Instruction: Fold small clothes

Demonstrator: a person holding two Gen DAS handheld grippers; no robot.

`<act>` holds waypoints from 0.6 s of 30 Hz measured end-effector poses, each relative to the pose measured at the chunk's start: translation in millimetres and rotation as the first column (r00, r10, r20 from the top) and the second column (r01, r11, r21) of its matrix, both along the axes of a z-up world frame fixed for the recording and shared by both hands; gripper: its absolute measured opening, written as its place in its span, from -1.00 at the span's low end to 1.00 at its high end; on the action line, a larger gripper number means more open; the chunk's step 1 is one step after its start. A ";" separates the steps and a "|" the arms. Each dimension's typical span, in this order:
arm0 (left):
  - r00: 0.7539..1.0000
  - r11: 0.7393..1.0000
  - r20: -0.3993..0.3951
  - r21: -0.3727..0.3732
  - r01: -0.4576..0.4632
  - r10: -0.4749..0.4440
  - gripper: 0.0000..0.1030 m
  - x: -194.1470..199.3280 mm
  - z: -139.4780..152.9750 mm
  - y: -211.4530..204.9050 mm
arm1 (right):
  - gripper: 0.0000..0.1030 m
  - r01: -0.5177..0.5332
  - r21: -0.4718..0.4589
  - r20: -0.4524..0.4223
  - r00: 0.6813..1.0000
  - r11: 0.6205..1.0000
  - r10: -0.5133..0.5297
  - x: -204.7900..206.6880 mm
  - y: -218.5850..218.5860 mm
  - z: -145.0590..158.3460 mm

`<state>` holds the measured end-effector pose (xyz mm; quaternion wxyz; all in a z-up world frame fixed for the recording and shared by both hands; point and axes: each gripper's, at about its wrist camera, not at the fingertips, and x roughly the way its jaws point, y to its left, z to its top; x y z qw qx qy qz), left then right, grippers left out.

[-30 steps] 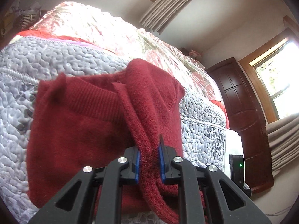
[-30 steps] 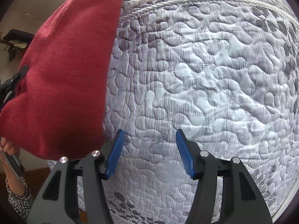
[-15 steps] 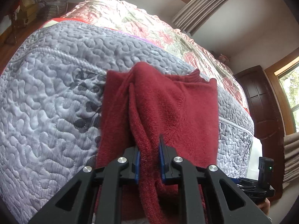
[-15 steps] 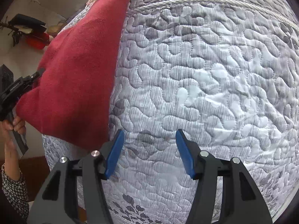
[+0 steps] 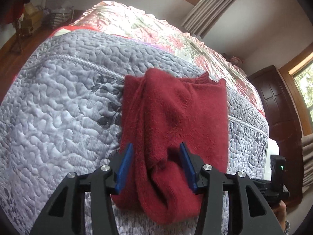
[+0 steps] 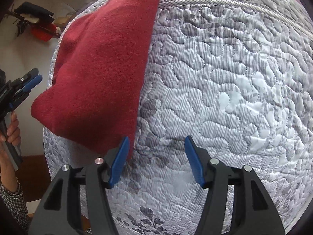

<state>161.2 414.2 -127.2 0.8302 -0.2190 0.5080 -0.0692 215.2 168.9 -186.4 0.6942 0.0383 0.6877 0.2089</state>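
Observation:
A dark red knit sweater (image 5: 176, 117) lies folded on the grey quilted bedspread (image 5: 64, 107), one sleeve draped lengthwise over it toward the near edge. My left gripper (image 5: 156, 166) is open, its blue pads on either side of that sleeve's end without pinching it. In the right wrist view the sweater (image 6: 105, 68) lies at the left of the bedspread (image 6: 225, 88). My right gripper (image 6: 156, 160) hovers open over bare quilt, its left pad just beside the sweater's near corner. The left gripper (image 6: 29, 82) shows at the far left there, held in a hand (image 6: 11, 127).
A floral pink cover (image 5: 146, 31) spreads over the far part of the bed. Beyond it are curtains (image 5: 211, 5), a dark wooden door (image 5: 281, 113) and a window. A basket and clutter (image 5: 56, 15) stand on the floor at the far left.
My left gripper has opened and let go of the sweater's sleeve, which now lies on the folded sweater. The sweater has settled flat on the quilt. My right gripper stays open.

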 end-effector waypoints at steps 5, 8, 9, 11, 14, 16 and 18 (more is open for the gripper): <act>0.994 0.995 -0.048 -0.007 0.097 -0.097 0.18 -24.0 2.3 -31.1 | 0.15 -0.003 -0.001 0.001 1.000 1.000 0.003 -3.0 8.1 0.9; 0.988 0.994 -0.113 -0.020 0.104 -0.106 0.22 -32.9 -15.6 -39.0 | 0.16 -0.009 -0.004 0.002 1.000 1.000 0.010 -0.1 11.4 1.9; 0.986 0.995 -0.132 -0.011 0.099 -0.099 0.21 -32.5 -20.8 -39.2 | 0.16 -0.012 -0.006 0.002 1.000 1.000 0.012 -0.8 12.1 2.0; 0.983 0.996 -0.161 -0.019 0.087 -0.089 0.01 -33.7 -32.2 -37.7 | 0.16 -0.013 -0.012 0.003 1.000 1.000 0.013 -3.5 18.9 1.2; 0.983 0.992 -0.159 -0.100 0.072 -0.088 -0.72 -36.0 -35.3 -29.5 | 0.16 -0.010 -0.015 -0.001 1.000 1.000 0.010 0.3 23.1 -2.7; 0.990 0.991 -0.117 -0.118 0.064 -0.078 -0.83 -42.5 -24.6 -22.6 | 0.16 -0.009 -0.017 -0.003 1.000 1.000 0.009 -1.6 28.5 -3.8; 0.996 0.992 -0.066 -0.112 0.052 -0.060 -0.84 -51.0 -11.0 -13.1 | 0.16 -0.011 -0.012 0.001 1.000 1.000 0.011 -5.7 27.9 -5.1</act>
